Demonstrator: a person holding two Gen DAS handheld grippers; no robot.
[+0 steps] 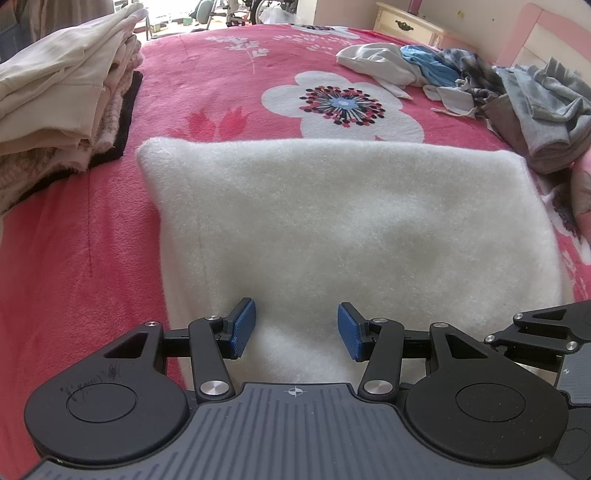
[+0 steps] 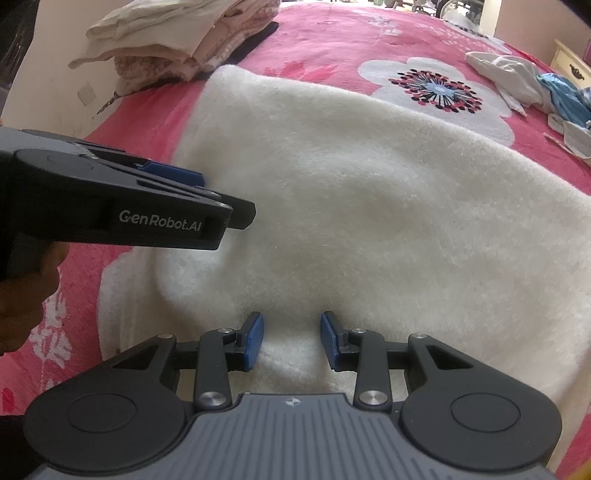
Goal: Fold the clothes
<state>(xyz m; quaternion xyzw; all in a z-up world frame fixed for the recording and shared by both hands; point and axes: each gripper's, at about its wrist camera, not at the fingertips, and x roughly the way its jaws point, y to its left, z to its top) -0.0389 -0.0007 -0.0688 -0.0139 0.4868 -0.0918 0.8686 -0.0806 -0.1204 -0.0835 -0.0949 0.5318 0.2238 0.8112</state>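
Observation:
A white fleece garment (image 1: 343, 229) lies folded flat on the pink bed. My left gripper (image 1: 296, 328) hangs over its near edge, its blue pads (image 1: 244, 325) apart and the fleece showing flat between them, so it is open. My right gripper (image 2: 291, 339) hovers over the same near edge further right, jaws apart with a soft hump of fleece (image 2: 369, 221) between and below the pads; I see no pinch. In the right wrist view the left gripper (image 2: 221, 206) appears side-on at the left, held by a hand (image 2: 26, 295).
A stack of folded cream and pink clothes (image 1: 62, 99) sits at the far left of the bed. A loose heap of white, blue, plaid and grey clothes (image 1: 480, 81) lies at the far right. Pink floral blanket (image 1: 229, 85) stretches beyond the fleece. A cream nightstand (image 1: 410, 22) stands behind.

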